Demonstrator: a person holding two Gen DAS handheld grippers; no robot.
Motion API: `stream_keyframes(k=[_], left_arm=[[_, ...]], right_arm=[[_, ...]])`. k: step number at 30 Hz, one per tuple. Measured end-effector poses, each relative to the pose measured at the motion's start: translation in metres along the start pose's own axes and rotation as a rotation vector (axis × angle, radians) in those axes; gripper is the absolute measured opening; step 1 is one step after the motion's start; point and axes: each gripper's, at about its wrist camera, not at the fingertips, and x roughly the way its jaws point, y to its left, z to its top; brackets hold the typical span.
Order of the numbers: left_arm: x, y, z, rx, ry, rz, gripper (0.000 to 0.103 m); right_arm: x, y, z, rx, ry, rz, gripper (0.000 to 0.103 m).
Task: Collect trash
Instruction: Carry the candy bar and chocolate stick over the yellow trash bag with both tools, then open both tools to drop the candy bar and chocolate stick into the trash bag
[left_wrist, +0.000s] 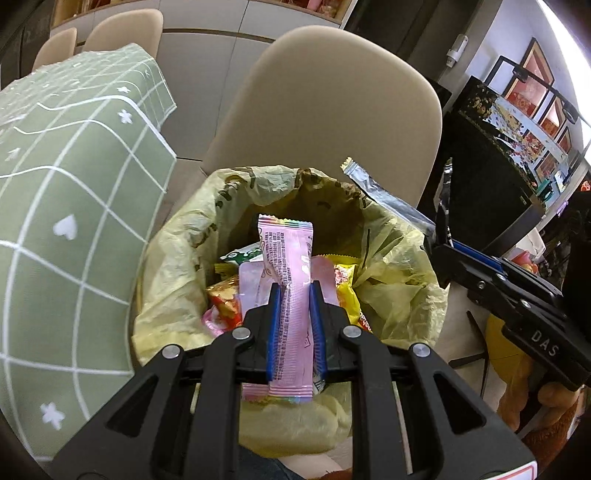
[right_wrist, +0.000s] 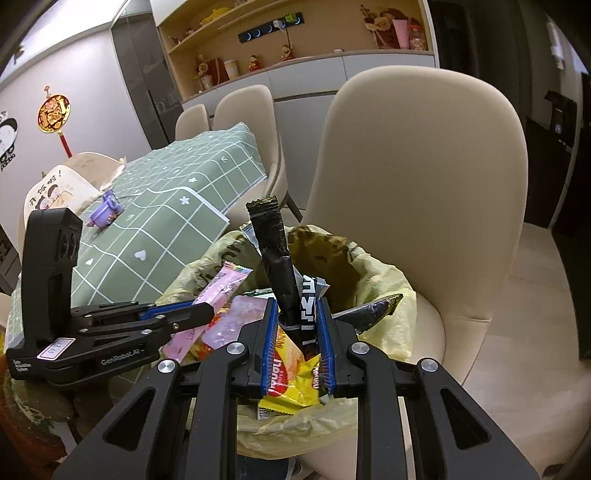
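Beige chair (right_wrist: 424, 184) behind yellow bag (right_wrist: 384, 280)

A beige chair (right_wrist: 424, 192) carries the yellow trash bag (right_wrist: 384, 280) on its seat; beside the chair stands a table (right_wrist: 192, 206) under green checked cloth; a purple toy (right_wrist: 105, 211) lies on it.

The left gripper (left_wrist: 295, 295) pinches a pink wrapper (left_wrist: 290, 280) upright between its 2 blue pads (left_wrist: 274, 328) above a yellow bag (left_wrist: 177, 258) holding wrappers, with the right gripper (left_wrist: 441, 236) gripping a silver wrapper (left_wrist: 384, 192) at the bag's right rim.
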Motion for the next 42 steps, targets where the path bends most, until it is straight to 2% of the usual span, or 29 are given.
stream_keyframes(k=[3, 7, 10, 15, 18, 21, 23, 28, 30, 32, 38, 42], left_arm=[[0.009, -0.002, 0.003, 0.004, 0.005, -0.011, 0.016], [0.019, -0.001, 0.008, -0.023, 0.009, -0.033, 0.032], [0.016, 0.002, 0.009, -0.042, 0.006, -0.033, 0.039], [-0.009, 0.015, 0.005, -0.082, -0.045, 0.008, 0.044], [-0.026, 0.026, -0.003, -0.107, -0.077, 0.057, 0.048], [-0.041, 0.037, -0.012, -0.125, -0.087, 0.085, 0.049], [-0.048, 0.042, -0.017, -0.138, -0.085, 0.090, 0.050], [-0.065, 0.047, -0.030, -0.129, -0.094, 0.100, 0.051], [-0.072, 0.047, -0.035, -0.111, -0.106, 0.106, 0.051], [-0.075, 0.044, -0.038, -0.093, -0.115, 0.108, 0.052], [-0.078, 0.037, -0.043, -0.059, -0.120, 0.094, 0.057], [-0.079, 0.035, -0.045, -0.058, -0.122, 0.087, 0.058]], right_arm=[[0.002, -0.005, 0.000, 0.002, 0.005, -0.009, 0.021], [0.005, -0.009, 0.000, 0.006, 0.011, -0.020, 0.021], [0.008, -0.012, 0.001, 0.009, 0.016, -0.024, 0.021], [0.021, -0.006, -0.002, 0.011, 0.040, -0.003, 0.021], [0.033, 0.006, -0.004, 0.006, 0.058, 0.033, 0.021], [0.054, 0.025, -0.006, -0.030, 0.097, 0.061, 0.021], [0.077, 0.037, -0.010, -0.058, 0.157, 0.059, 0.021], [0.122, 0.040, -0.022, -0.056, 0.297, -0.013, 0.022], [0.124, 0.045, -0.022, -0.083, 0.304, -0.059, 0.022], [0.126, 0.047, -0.021, -0.080, 0.319, -0.067, 0.022], [0.112, 0.044, -0.022, -0.037, 0.271, -0.033, 0.023], [0.101, 0.038, -0.022, -0.026, 0.232, -0.042, 0.024]])
